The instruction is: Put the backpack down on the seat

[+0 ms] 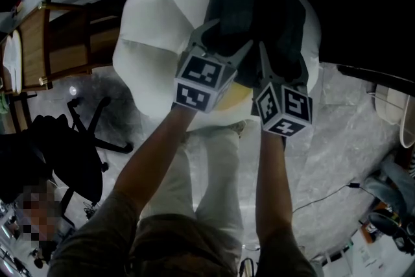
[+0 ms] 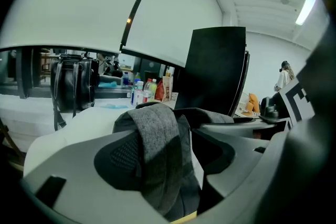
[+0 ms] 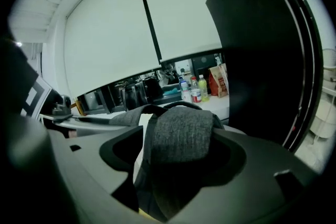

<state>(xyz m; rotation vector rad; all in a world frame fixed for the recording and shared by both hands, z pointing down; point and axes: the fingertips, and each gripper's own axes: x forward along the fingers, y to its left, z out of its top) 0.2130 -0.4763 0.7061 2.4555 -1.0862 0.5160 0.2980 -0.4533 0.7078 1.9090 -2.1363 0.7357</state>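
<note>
Item: left gripper (image 1: 228,42) and right gripper (image 1: 275,65), hand-held, grey moulded jaws with dark recessed pads. Each carries a cube (image 1: 202,82) faced with black-and-white square markers. Wearer's clothing: olive-brown short-sleeved shirt (image 1: 97,230), off-white trousers (image 1: 217,172).

Dark backpack (image 1: 259,16) lying on white seat (image 1: 155,42). Left gripper (image 1: 224,42) and right gripper (image 1: 282,65) side by side at its near edge, left jaws visibly spread. Black office chair (image 1: 71,152) at left on grey marbled floor (image 1: 343,159). Wooden frame (image 1: 32,42) upper left.
</note>
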